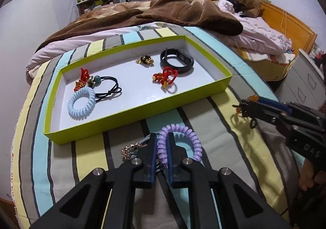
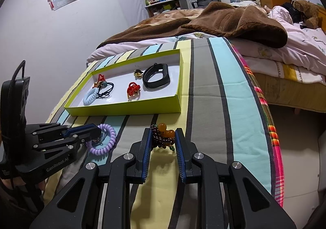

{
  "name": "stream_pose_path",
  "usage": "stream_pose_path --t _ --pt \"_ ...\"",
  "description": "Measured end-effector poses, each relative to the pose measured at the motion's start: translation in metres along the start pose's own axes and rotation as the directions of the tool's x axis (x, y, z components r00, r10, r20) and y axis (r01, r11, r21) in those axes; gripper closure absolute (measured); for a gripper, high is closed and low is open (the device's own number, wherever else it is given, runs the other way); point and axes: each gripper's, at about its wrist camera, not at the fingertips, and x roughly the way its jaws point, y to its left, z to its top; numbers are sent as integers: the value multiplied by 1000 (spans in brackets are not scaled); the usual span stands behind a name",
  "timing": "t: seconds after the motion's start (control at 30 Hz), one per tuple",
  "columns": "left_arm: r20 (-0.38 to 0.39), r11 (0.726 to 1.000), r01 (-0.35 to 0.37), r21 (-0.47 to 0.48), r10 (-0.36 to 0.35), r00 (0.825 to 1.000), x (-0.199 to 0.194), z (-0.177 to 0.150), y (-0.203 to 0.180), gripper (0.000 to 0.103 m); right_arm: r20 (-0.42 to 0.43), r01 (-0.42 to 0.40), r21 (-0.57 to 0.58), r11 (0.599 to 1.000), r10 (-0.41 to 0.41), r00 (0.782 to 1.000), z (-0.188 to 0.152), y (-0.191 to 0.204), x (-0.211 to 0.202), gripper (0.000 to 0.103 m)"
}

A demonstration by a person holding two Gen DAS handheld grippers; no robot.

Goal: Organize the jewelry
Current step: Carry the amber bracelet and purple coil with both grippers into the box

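The purple coil band (image 1: 179,139) lies on the striped bedspread (image 1: 224,137) just in front of the green tray (image 1: 126,112), clamped in the left gripper (image 1: 162,145); right of it, the right gripper (image 2: 162,137) is clamped on a bead bracelet (image 2: 163,135). The tray already holds six pieces, so I judge these two and a gold trinket (image 1: 130,150) beside the band remain. The left gripper reads "GenRobot.AI".

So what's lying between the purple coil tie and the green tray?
Nothing: between the purple coil tie and the green tray there is only bare striped bedcover. The left wrist view shows it best.
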Motion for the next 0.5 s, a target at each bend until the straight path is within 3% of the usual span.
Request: stream_pose_path --t 0.5 --pt "72 997 30 -67 -25 997 -24 4 16 93 15 4 -21 1000 -3 1000 1 7 -11 79"
